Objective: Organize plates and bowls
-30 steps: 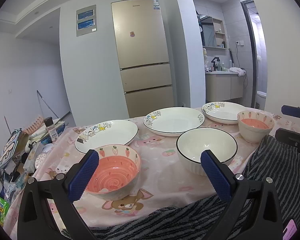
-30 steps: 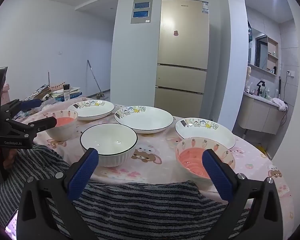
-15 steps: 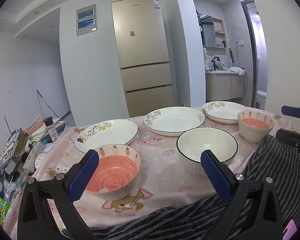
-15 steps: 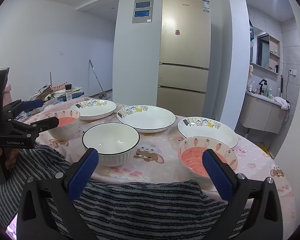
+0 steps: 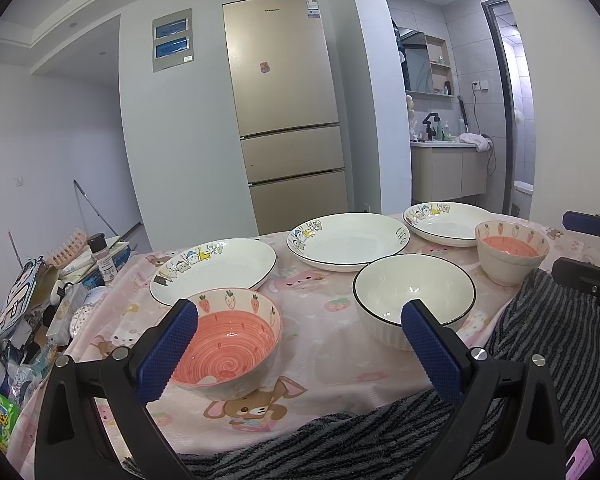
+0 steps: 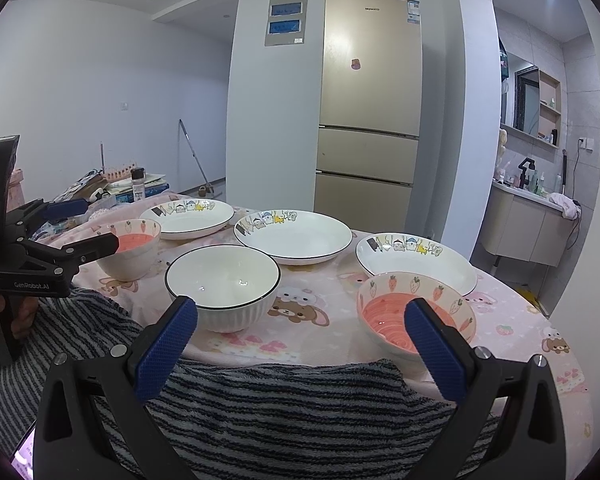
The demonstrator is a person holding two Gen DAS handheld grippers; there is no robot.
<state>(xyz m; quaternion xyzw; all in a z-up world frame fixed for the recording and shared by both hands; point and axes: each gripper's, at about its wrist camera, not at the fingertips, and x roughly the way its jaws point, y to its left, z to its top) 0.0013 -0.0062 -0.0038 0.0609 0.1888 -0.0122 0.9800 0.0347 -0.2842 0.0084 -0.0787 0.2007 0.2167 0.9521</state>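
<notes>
Three white cartoon-rimmed plates [image 5: 216, 268] [image 5: 348, 240] [image 5: 444, 222] lie in a row at the back of the pink tablecloth [image 5: 320, 344]. In front stand a pink strawberry bowl [image 5: 230, 344], a white black-rimmed bowl [image 5: 414, 292] and a pink carrot bowl [image 5: 512, 250]. My left gripper [image 5: 300, 328] is open above the near edge, its left fingertip over the strawberry bowl's rim. In the right wrist view my right gripper [image 6: 302, 328] is open, between the white bowl [image 6: 222, 280] and a strawberry bowl [image 6: 416, 310]. Nothing is held.
A grey striped cloth [image 6: 280, 412] covers the near table edge. Cluttered boxes, a shaker bottle [image 5: 100, 254] and packets sit left of the table. A gold fridge [image 5: 284, 112] stands behind, a vanity [image 5: 448, 168] at the right. A hand [image 6: 16, 316] holds the left gripper.
The right wrist view has crept slightly forward and to the right, so the bowls sit a little nearer. The left gripper has barely moved. Both stay open.
</notes>
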